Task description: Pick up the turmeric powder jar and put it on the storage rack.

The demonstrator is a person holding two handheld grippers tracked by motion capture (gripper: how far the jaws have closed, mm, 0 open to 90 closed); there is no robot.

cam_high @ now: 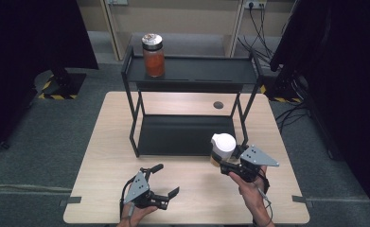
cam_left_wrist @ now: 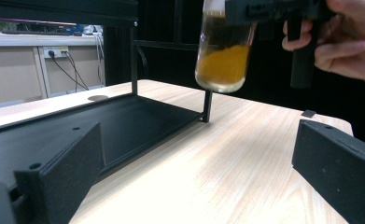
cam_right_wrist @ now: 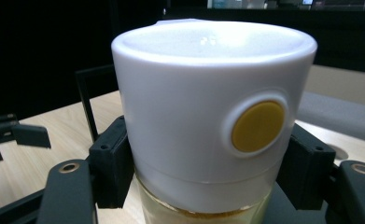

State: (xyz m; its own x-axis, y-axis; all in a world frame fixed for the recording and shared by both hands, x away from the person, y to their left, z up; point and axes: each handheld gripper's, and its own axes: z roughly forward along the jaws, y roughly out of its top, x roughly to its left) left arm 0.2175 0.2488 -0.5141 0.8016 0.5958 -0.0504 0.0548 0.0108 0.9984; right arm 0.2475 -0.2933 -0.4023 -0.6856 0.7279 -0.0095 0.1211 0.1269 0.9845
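Jar (cam_right_wrist: 208,121): base cut off in right gripper view; top cropped in left gripper view. White cap, round yellow button on its side, clear glass, yellow-orange powder inside. Right gripper (cam_high: 226,163) clamps it below the cap, held off the table (cam_high: 102,156) at the front right corner of the black rack (cam_high: 182,135). Left gripper (cam_high: 166,182) empty, jaws wide apart, near the table's front edge.
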